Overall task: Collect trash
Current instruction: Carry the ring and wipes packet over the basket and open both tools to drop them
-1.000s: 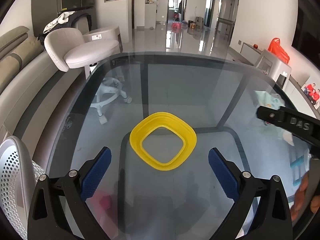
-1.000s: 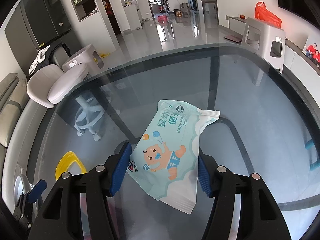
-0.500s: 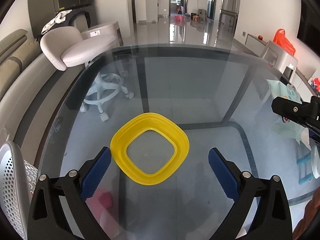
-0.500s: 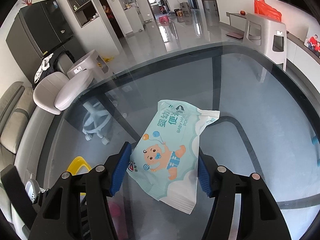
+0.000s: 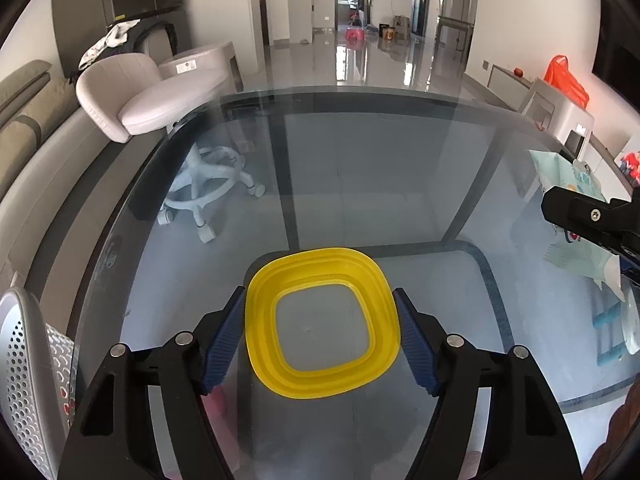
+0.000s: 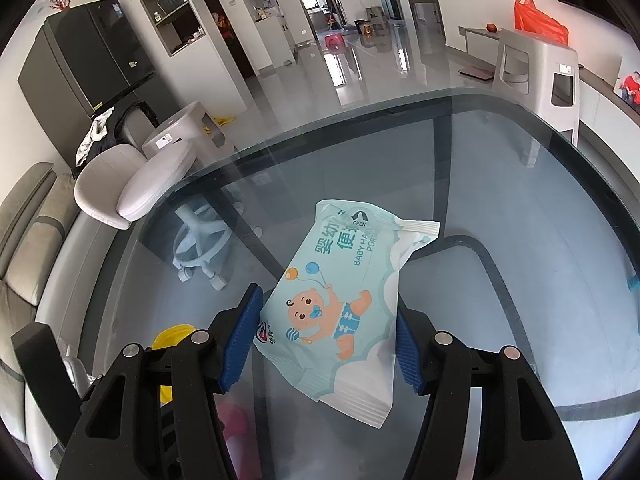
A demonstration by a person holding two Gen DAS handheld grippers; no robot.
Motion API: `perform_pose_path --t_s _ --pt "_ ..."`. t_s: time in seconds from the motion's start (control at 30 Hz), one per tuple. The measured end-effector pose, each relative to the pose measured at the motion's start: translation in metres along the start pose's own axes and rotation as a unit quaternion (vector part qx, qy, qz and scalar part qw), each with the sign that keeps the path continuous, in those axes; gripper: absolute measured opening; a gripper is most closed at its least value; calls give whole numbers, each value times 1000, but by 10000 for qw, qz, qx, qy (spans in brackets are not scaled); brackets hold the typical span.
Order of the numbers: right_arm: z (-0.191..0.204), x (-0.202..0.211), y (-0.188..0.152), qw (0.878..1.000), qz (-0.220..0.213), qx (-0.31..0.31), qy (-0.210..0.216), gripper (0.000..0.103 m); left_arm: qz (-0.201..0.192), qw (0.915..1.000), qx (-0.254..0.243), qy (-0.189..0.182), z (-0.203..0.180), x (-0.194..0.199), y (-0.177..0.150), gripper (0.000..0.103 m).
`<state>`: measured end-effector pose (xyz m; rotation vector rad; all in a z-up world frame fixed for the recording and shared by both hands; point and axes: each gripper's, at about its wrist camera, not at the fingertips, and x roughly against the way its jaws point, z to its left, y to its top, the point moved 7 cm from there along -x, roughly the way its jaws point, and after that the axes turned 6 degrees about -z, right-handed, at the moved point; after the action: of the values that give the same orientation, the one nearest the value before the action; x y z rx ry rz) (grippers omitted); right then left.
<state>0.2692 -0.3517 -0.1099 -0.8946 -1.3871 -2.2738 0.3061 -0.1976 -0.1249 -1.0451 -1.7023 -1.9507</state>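
A yellow squarish bowl (image 5: 320,384) with a clear bottom lies on the glass table (image 5: 360,160). My left gripper (image 5: 320,320) straddles it and its jaws are closing. Both blue pads (image 5: 224,340) touch the bowl's left and right sides. In the right wrist view, my right gripper (image 6: 328,320) is shut on a pale-blue baby wipes packet (image 6: 344,280) and holds it above the glass. The left wrist view shows that gripper (image 5: 588,216) with the packet (image 5: 560,172) at the far right.
A white perforated basket (image 5: 24,360) stands off the table's left edge. A pale swivel chair (image 5: 140,96) and a sofa (image 5: 32,128) lie beyond it. A white stool (image 6: 536,72) stands at the far right. Something pink (image 6: 236,420) shows under the glass.
My left gripper has come forward over the yellow bowl, and its wide-open jaws have narrowed onto the bowl's sides. The right gripper has kept still with the wipes packet.
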Motion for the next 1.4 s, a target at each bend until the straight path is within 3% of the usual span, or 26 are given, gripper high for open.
perform_pose_path --t_s 0.37,0.73,1.17,1.4 --pt "26 3 -9 9993 37 331 161 59 -537 9980 -3 327 40 58 6 69" --pt "107 25 -35 9938 31 854 718 59 -872 9930 269 752 113 127 -2 69" --pt "237 41 -100 9705 274 1725 1661 59 -733 9819 772 1568 237 181 -59 69" --pt "287 46 -137 9550 474 2083 2058 59 -628 9774 968 1772 272 190 -88 69"
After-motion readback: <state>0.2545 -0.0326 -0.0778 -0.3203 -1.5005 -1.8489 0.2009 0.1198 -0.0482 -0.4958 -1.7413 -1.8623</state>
